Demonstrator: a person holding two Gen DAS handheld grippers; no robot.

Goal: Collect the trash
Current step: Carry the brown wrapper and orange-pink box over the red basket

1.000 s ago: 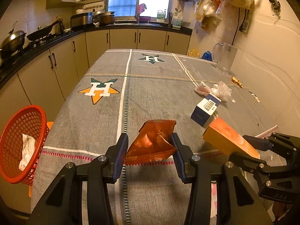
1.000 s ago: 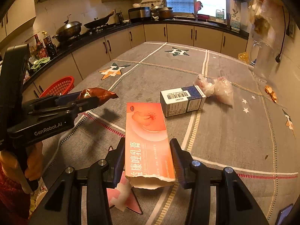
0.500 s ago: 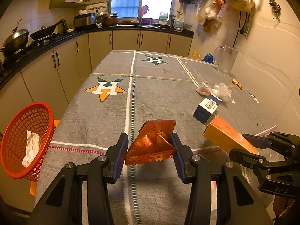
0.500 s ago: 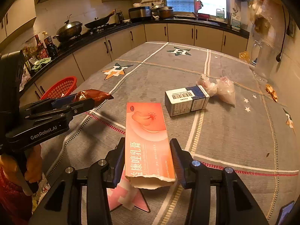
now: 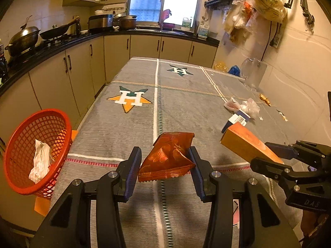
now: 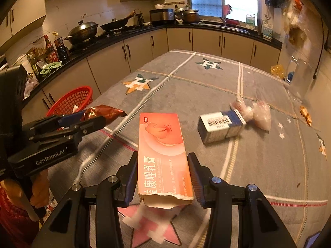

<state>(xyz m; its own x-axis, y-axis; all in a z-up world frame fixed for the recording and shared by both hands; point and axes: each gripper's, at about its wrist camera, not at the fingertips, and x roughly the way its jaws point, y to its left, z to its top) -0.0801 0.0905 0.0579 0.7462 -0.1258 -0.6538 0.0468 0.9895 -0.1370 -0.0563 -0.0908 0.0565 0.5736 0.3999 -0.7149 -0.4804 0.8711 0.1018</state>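
My left gripper [image 5: 164, 164] is shut on a red-brown snack wrapper [image 5: 168, 157] and holds it above the grey tablecloth near the front edge. My right gripper [image 6: 163, 174] is shut on a long orange medicine box [image 6: 163, 150], also lifted off the table. Each gripper shows in the other's view: the right one with its box [image 5: 248, 144], the left one with its wrapper [image 6: 103, 112]. A red mesh basket [image 5: 26, 144] hangs off the table's left side with crumpled white paper [image 5: 40, 161] inside; it also shows in the right wrist view [image 6: 72, 100].
A blue-and-white box [image 6: 221, 126] lies on the table at the right, with crumpled clear plastic bags [image 6: 260, 113] behind it. Small gold wrappers [image 6: 306, 112] lie near the right wall. A clear jug [image 5: 253, 73] stands at the far right. Kitchen cabinets [image 5: 82, 66] run along the left and back.
Both grippers have pulled back and lifted a little with their loads still held. The basket now sits closer in the left wrist view.
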